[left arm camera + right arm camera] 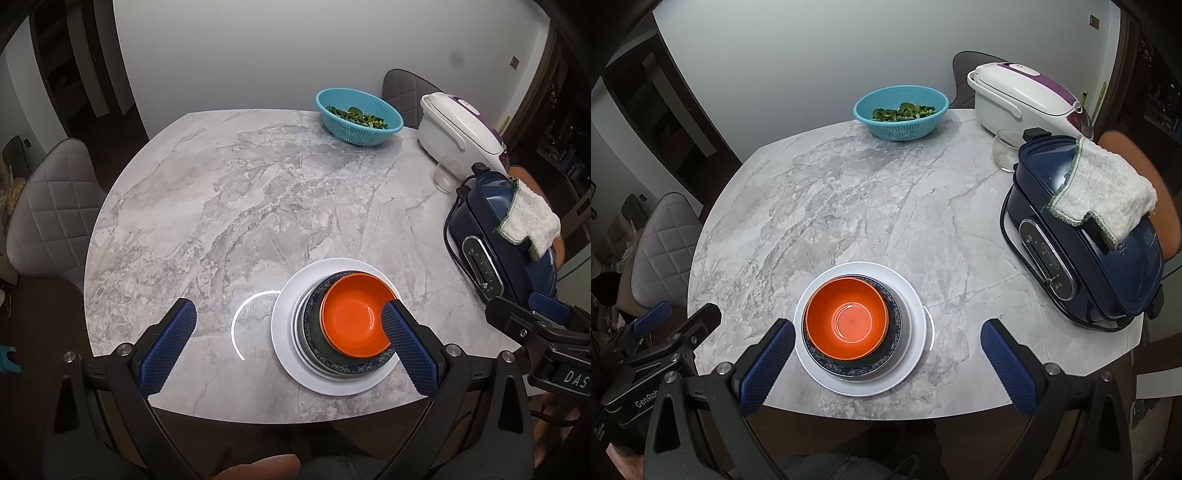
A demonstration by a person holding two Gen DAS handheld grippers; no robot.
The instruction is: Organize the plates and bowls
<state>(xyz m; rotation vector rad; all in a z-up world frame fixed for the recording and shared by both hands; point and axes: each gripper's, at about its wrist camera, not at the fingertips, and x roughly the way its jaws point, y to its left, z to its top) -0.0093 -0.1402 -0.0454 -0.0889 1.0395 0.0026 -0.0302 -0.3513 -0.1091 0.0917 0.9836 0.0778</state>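
The orange bowl (pixel 847 324) nests in a blue patterned bowl (pixel 891 343) on the white plate (pixel 912 354), stacked near the table's (pixel 849 192) front edge, largest lowest for stability. Left tongs (pixel 288 345) and right tongs (pixel 888 363) gape wide, empty, flanking the stack.

Orange bowl (pixel 847 324), blue-patterned bowl (pixel 891 341), white plate (pixel 913 345), grey-veined marble table (pixel 849 206).

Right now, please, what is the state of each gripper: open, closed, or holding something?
Left gripper: open, holding nothing, beside the orange bowl.
Right gripper: open, holding nothing, above the table edge.
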